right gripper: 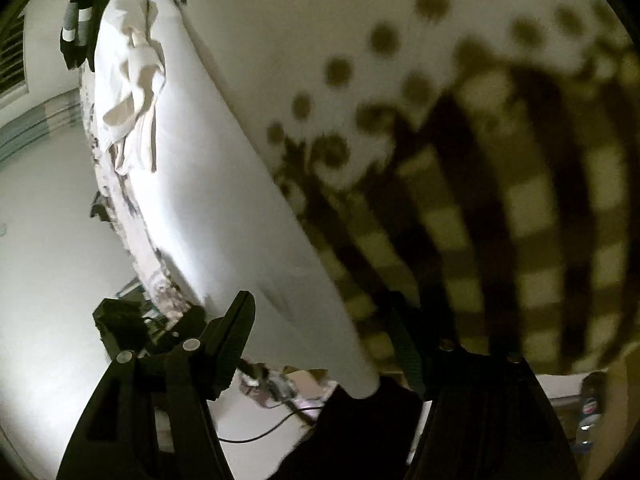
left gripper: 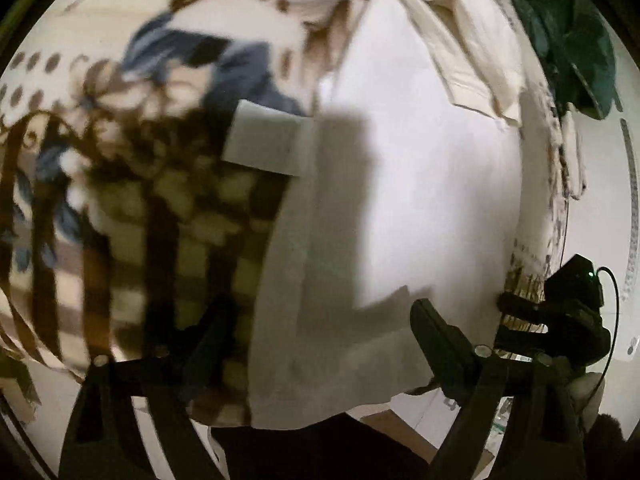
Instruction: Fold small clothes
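Across the white bed sheet (left gripper: 420, 184), a patterned small garment (left gripper: 168, 216) is being spread, its brown checks, dots and blue patches blurred in both views, with a pale label (left gripper: 266, 142) lying on it in the left wrist view. Its lower edge is being straddled by the left tongs (left gripper: 316, 332), whose jaws are standing wide apart with nothing clamped between them. Seen from the right wrist, the right tongs (right gripper: 320, 320) are likewise being held parted, one jaw over the sheet and the other over the checked cloth (right gripper: 500, 220); no pinch is being shown. A crumpled cream garment (left gripper: 472, 56) is being left farther up the bed.

The patterned piece is being judged as light, soft and limp, likely to sag and crease when lifted, so hold is best being taken at two corners or along a hem, with the fabric kept taut between the tongs.
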### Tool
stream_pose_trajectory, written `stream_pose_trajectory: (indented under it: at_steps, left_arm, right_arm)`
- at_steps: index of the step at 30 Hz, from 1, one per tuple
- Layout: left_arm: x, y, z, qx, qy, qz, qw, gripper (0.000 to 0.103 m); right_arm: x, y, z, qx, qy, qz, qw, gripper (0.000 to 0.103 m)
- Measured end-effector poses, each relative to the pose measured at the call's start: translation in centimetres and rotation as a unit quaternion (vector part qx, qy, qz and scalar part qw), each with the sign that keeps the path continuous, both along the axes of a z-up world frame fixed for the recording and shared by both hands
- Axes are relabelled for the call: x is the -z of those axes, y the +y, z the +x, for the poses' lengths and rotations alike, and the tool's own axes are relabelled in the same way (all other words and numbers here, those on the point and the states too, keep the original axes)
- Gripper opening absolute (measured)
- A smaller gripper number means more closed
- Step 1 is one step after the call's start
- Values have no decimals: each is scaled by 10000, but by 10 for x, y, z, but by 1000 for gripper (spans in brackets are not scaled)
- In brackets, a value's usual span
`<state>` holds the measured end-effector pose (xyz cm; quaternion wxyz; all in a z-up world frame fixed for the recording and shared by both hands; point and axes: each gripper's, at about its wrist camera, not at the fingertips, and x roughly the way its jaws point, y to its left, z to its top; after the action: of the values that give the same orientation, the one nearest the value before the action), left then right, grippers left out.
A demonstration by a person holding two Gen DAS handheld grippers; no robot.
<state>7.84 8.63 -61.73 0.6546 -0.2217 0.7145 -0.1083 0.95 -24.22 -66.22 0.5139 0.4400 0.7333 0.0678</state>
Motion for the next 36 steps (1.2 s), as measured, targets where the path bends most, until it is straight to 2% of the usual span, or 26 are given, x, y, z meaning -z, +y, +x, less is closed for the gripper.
stream_pose_trajectory:
  at_steps: [1, 2, 3, 4, 5, 6, 10, 12, 15, 18, 21, 22, 24, 26, 27, 28, 29, 30, 31, 32, 34, 36]
  left_arm:
    - [-2, -3, -1, -7, -58, -86, 9999, 32]
    - [-3, -4, -1, 12, -66, -41, 10000, 12]
    - [-5, -4, -2, -2, -88, -121, 9999, 4]
    - [-10, -1, -3, -137, -159, -273, 9994, 4]
    - [-15, 0, -3, -262, -207, -380, 9987, 4]
    - [-19, 2, -4, -351, -217, -490, 9979, 4]
    - [-49, 18, 4, -947, -284, -1082, 9892, 4]
    - [-66, 26, 18, -1299, -366, -1451, 9802, 4]
    - [-87, 15, 48, -1534, -506, -1735, 9715, 4]
    - [-105, 13, 92, -1630, -709, -1925, 9651, 4]
    - [-106, 13, 153, -1799, -860, -2051, 9582, 4]
    - [-106, 19, 162, -1831, -855, -2054, 9576, 5]
    - [-90, 17, 209, -2065, -765, -2186, 9506, 8]
    - [-78, 21, 239, -2239, -649, -2255, 9459, 25]
    - [-73, 23, 255, -2304, -644, -2326, 9427, 53]
    - [-69, 25, 271, -2350, -629, -2367, 9406, 71]
    - [-67, 27, 281, -2410, -631, -2389, 9386, 72]
    - [-67, 30, 288, -2416, -646, -2492, 9356, 72]
    - [-70, 32, 288, -2369, -659, -2499, 9365, 72]
    - [-72, 31, 289, -2220, -680, -2364, 9435, 72]
    - [-78, 28, 285, -1822, -778, -2054, 9584, 72]
    - [-81, 27, 277, -1389, -855, -1567, 9741, 72]
  right_arm:
    - [2, 4, 0, 40, -19, 37, 10000, 69]
    - [3, 8, 2, 44, -37, 63, 10000, 68]
    - [3, 11, 2, 10, -59, 77, 10000, 66]
    - [1, 15, 1, -23, -90, 103, 9999, 44]
    - [1, 17, 1, -51, -82, 140, 9999, 10]
    - [-2, 21, 1, -110, -54, 218, 9997, 6]
    - [-26, 16, 0, -71, -280, 445, 9986, 5]
    - [-45, 13, 7, -22, -435, 579, 9974, 5]
    - [-75, 3, 30, 132, -712, 774, 9944, 5]
    - [-102, 1, 70, 341, -1055, 896, 9898, 5]
    - [-116, -4, 129, 646, -1394, 967, 9834, 5]
    - [-116, -6, 142, 694, -1454, 929, 9825, 5]
    - [-113, -13, 186, 839, -1619, 879, 9793, 5]
    - [-102, -14, 229, 1035, -1654, 840, 9772, 6]
    - [-96, -16, 252, 1170, -1703, 794, 9752, 7]
    - [-90, -17, 267, 1256, -1710, 819, 9738, 12]
    - [-82, -19, 289, 1403, -1680, 875, 9718, 27]
    - [-78, -25, 296, 1529, -1730, 895, 9689, 35]
    - [-77, -28, 302, 1646, -1806, 866, 9658, 51]
    - [-80, -36, 306, 1719, -1866, 779, 9641, 65]
    - [-85, -41, 308, 1699, -1978, 572, 9637, 68]
    - [-81, -37, 302, 1382, -1941, 205, 9710, 68]
